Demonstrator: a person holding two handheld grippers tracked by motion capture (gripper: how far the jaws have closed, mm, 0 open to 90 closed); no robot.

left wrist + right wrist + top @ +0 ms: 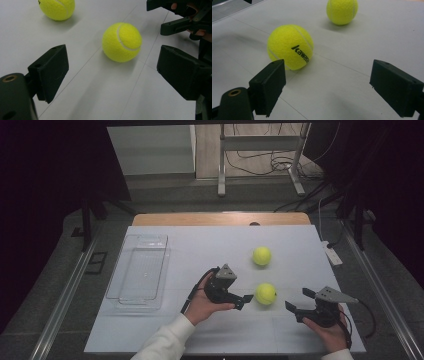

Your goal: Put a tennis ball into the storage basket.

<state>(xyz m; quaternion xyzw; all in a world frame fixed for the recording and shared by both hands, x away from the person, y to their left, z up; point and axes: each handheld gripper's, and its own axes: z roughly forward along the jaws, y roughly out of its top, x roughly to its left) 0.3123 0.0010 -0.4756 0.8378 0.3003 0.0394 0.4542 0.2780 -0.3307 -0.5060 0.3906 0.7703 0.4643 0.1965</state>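
Note:
Two yellow tennis balls lie on the white table [165, 330]. The near ball [265, 293] [122, 42] [290, 46], printed "Kawasaki" in black, rests between my two grippers. The far ball [261, 256] [57, 8] [342, 11] sits behind it. My left gripper [243, 291] [115, 71] is open just left of the near ball, its jaws pointing at it without touching. My right gripper [299, 300] [332, 86] is open to the right of that ball, a short gap away, with nothing between its jaws. The left gripper view also catches the right gripper [185, 18] at top right.
A clear plastic tray [140, 272] [224, 7] lies empty on the table's left side. A white power strip [332, 254] hangs off the right edge. Beyond the table are a metal stand [260, 150] and cables on the floor.

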